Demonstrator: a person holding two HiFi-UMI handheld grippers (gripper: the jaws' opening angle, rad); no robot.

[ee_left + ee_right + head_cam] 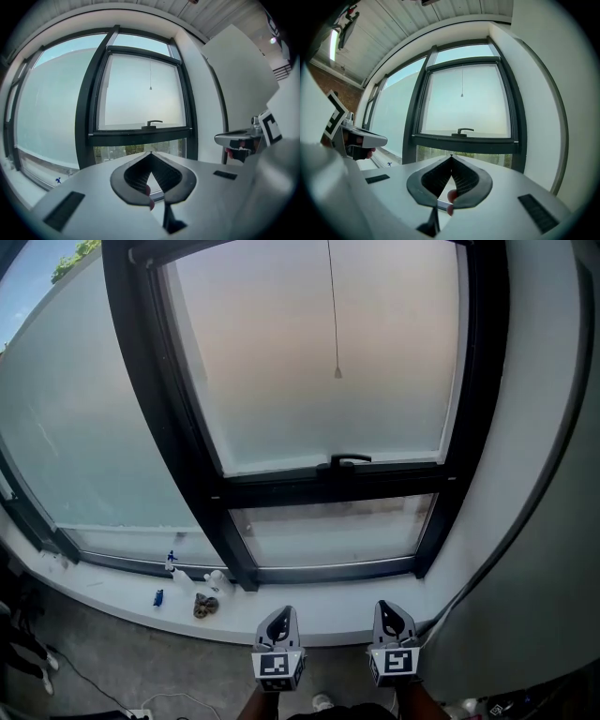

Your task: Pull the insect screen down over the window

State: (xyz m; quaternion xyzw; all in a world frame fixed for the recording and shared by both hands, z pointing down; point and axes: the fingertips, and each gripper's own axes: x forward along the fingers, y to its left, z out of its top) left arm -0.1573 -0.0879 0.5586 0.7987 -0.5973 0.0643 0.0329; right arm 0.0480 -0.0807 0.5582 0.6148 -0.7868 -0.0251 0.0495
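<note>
Both the left tool (279, 620) and right tool (393, 617) sat closed and empty at lower centre, well apart from the pull cord (337, 373) at upper centre, so the insect screen, seemingly rolled up out of view, was not yet pulled down.

Two grippers are counted: left gripper (279, 620) and right gripper (392, 618), each with one marker cube and one pair of jaws. Three glass panes are seen in the dark frame: one wide pane (84, 427), one upper pane (319, 352) and one low pane (333, 535). One handle (349, 460) and one pull cord (335, 315) are noted. Four small items (205, 607) are made out on the sill (319, 620); kinds not resolvable.
</note>
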